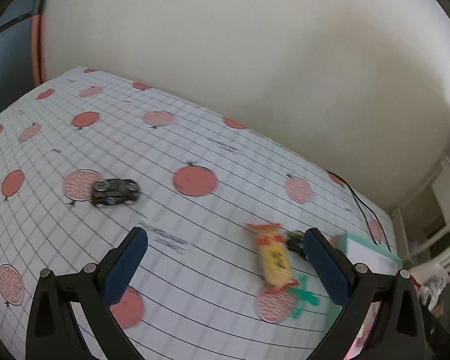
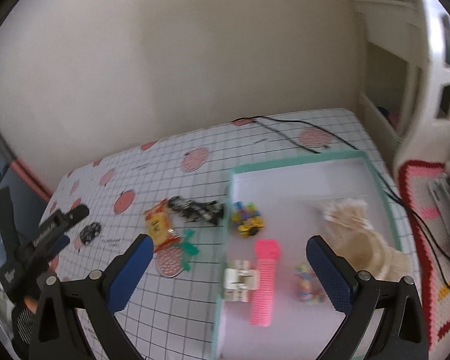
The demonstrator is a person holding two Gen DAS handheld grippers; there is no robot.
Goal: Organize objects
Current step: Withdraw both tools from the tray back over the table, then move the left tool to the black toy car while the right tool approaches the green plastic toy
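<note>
A: Where's the yellow orange-ended snack packet [image 2: 160, 225]?
B: On the gridded cloth [image 2: 177, 294], left of the mint-rimmed white tray [image 2: 297, 162].
A: Grippers?
B: Left gripper [image 1: 225, 265] and right gripper [image 2: 228, 273], both 2 spread wide, empty.

Black toy car [image 1: 115, 192] alone on cloth; yellow snack packet [image 2: 159, 225] beside teal tray [image 2: 285, 162] holding pink comb [image 2: 264, 282].

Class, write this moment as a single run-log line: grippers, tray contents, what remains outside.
left hand-held gripper open, empty | right hand-held gripper open, empty | tray: pink comb, yellow toy car | outside: snack packet, black toy car
</note>
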